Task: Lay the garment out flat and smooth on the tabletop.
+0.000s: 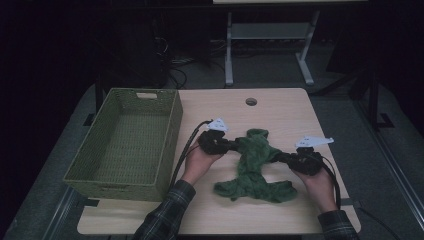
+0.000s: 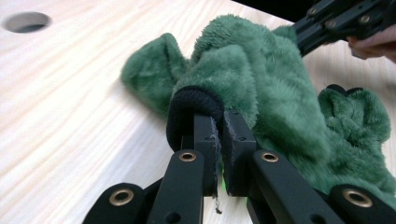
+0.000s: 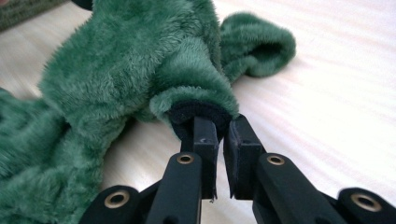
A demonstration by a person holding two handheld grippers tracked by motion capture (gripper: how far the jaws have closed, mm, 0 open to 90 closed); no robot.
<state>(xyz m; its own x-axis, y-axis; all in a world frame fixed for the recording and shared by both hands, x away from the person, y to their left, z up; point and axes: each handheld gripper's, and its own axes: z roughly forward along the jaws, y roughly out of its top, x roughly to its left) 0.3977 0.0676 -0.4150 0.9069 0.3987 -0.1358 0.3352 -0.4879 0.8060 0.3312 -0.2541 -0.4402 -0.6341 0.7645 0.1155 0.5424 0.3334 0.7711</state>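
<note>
- Green plush garment (image 1: 253, 165) lies crumpled on the wooden table (image 1: 280, 112), right of the woven basket (image 1: 126, 145).
- The left gripper (image 2: 219, 126) is clamped on its black-trimmed cuff (image 2: 194, 100).
- The right gripper (image 3: 220, 128) is pinching the other cuff (image 3: 198, 112), jaws nearly together.

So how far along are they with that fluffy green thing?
Early on. Done: both tongs, left and right, are clamped on the black cuffs of the green fleece garment. In hand: it is held between them, its lower part lying rumpled on the table. Left: probably folding it; the green basket holds nothing.
</note>
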